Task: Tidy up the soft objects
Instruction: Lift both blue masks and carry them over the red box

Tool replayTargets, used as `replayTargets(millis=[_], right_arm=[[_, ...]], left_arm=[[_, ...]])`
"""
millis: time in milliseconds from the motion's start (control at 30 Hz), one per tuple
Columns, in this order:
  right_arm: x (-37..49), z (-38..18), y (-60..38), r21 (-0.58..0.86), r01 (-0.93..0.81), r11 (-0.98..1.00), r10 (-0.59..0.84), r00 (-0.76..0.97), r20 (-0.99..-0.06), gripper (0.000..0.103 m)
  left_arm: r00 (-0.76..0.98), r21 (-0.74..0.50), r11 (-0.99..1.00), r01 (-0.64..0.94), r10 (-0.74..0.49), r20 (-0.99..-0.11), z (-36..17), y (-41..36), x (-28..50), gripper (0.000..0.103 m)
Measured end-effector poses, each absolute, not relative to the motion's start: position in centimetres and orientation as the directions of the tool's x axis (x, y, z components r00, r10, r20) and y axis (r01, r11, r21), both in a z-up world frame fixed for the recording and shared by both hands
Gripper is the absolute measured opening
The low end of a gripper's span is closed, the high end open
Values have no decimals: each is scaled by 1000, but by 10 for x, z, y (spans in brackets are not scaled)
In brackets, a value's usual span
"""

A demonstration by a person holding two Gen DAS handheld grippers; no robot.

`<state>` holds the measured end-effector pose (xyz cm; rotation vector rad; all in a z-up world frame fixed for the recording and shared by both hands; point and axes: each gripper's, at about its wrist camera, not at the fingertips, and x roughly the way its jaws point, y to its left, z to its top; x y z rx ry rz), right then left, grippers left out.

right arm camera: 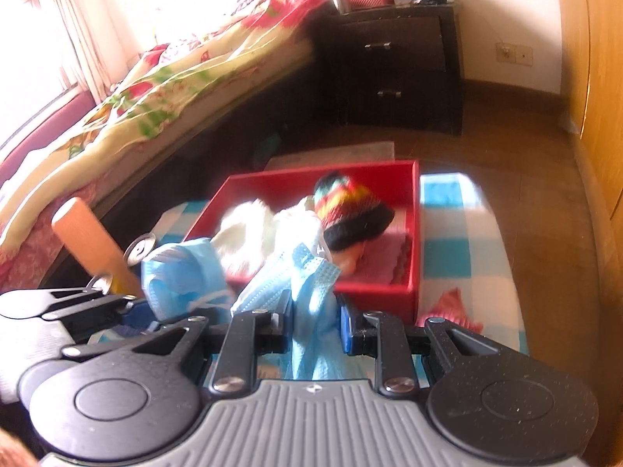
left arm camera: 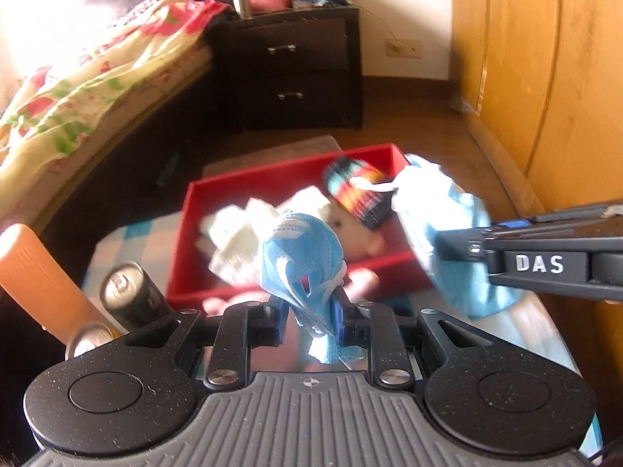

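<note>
A red box point(left arm camera: 296, 173) point(right arm camera: 414, 233) stands on a blue-checked surface. It holds a white fluffy toy point(left arm camera: 237, 241) point(right arm camera: 253, 233), a striped knit hat point(left arm camera: 358, 190) point(right arm camera: 350, 210) and a pink cloth point(right arm camera: 385, 257). My left gripper point(left arm camera: 309, 315) is shut on a blue face mask point(left arm camera: 301, 257), held just in front of the box. My right gripper point(right arm camera: 315, 323) is shut on another blue face mask point(right arm camera: 311, 284) near the box's front wall. The right gripper point(left arm camera: 545, 260) also shows at the right of the left wrist view, with its mask point(left arm camera: 459, 233).
An orange cylinder point(left arm camera: 35, 272) and two cans point(left arm camera: 128, 292) stand left of the box. A red cloth point(right arm camera: 453, 305) lies on the checked surface point(right arm camera: 459, 233) at right. A bed point(right arm camera: 155, 97), a dark nightstand point(right arm camera: 397, 70) and a wooden wardrobe point(left arm camera: 545, 78) surround the area.
</note>
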<state>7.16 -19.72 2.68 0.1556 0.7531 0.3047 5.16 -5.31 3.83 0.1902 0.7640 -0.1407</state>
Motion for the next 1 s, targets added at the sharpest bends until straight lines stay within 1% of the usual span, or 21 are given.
replayTargets(millis=[267,467,800,867,900,933,967,1000], right_arm=[[115,24,-200,243,-168,955,289,699,-655,2],[142,25,-197,226,-162,960,273,709,-650,2],[177,14,-196,208,-132,969,240,698,-675,2],[182,10,-191,199,-143,970,242,682,-690,4],[183,9,-188,189,-146,971,237,681,-693,6],[183,8,-185,181,-146,973,231,691,-685,10],[182,7,-182,166,-152,974,225,696,-682,13],[182,7,-179,156,-161,975,224,696,-682,18]], left_arm=[[720,58,987,153,-71,-690,44,-34,90,22],[728,76,987,144,-53,-683,43,-37,114,22],[711,55,990,129,-54,-701,35,-30,155,23],[710,72,989,131,-43,-703,32,-32,163,27],[712,88,988,125,-27,-701,31,-33,165,34],[716,98,988,120,-18,-698,31,-33,167,40],[717,101,988,120,-16,-696,31,-33,169,43],[721,99,989,113,-13,-693,31,-32,170,49]])
